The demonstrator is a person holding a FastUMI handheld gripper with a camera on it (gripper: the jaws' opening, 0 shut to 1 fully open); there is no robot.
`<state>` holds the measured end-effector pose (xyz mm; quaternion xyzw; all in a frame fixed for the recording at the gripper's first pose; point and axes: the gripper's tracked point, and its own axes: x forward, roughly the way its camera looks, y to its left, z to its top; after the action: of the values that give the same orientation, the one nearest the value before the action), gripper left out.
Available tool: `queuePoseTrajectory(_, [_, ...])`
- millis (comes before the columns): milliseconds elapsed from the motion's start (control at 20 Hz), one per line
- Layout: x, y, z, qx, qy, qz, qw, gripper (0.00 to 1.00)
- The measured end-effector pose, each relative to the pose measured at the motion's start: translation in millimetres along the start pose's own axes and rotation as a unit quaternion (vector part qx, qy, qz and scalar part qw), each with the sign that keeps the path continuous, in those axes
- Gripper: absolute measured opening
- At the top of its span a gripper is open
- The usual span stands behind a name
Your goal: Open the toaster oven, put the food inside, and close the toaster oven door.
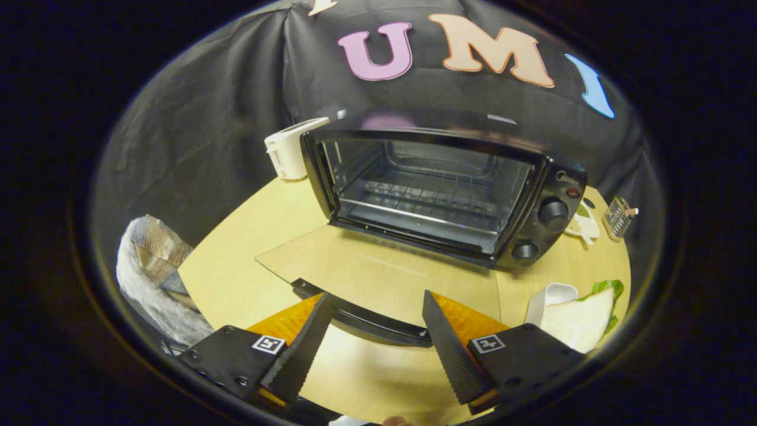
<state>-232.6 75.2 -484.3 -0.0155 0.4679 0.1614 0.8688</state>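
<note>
Black cloth backs the booth; a pale wood counter (pixel 236 278) carries everything. I find the toaster oven (pixel 437 189) at the far centre, its glass door (pixel 378 272) already folded down flat towards me, the wire rack (pixel 426 198) inside bare. The door handle (pixel 366 319) lies just ahead of my gripper (pixel 375 331), spanning the gap between the tips. The gripper's fingers stand spread and hold nothing.

The food, a sandwich (pixel 576 322) of white bread with a green leaf showing beneath, sits near right, beside a small white dish (pixel 547 296), right of the right finger. A white appliance (pixel 290 148) stands far left of the oven; a small wire holder (pixel 618 216) far right.

Assessment: opening appears done; loading is outstanding. I judge the sandwich light, soft and easily crushed, with layers liable to slide apart. I would take it across its thickness, top and bottom slices together, at the near edge, with light pressure, and carry it level. The door is stiff and hinged; its handle is the proper hold for closing.
</note>
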Motion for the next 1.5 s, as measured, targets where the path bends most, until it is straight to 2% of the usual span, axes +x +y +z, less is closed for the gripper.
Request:
queuePoseTrajectory(400, [21.0,-3.6,-35.1,0.005,0.043,-0.002,0.999,0.96])
queuePoseTrajectory(600, [22.4,-3.9,-33.5,-0.01,0.037,0.003,0.999,0.96])
queuePoseTrajectory(750, [15.9,-5.3,-25.2,0.015,0.036,0.017,0.999,0.96])
queuePoseTrajectory(900, [5.3,-25.5,-0.9,0.046,-0.001,0.011,0.999,0.96])
queuePoseTrajectory(1100, [-19.6,-83.2,46.2,0.064,-0.069,-0.029,0.995,0.95])
queuePoseTrajectory(1250, [-40.9,-140.3,74.8,0.081,-0.116,-0.074,0.987,0.95])
queuePoseTrajectory(1500, [-79.4,-233.3,79.7,0.113,-0.147,-0.148,0.971,0.95])
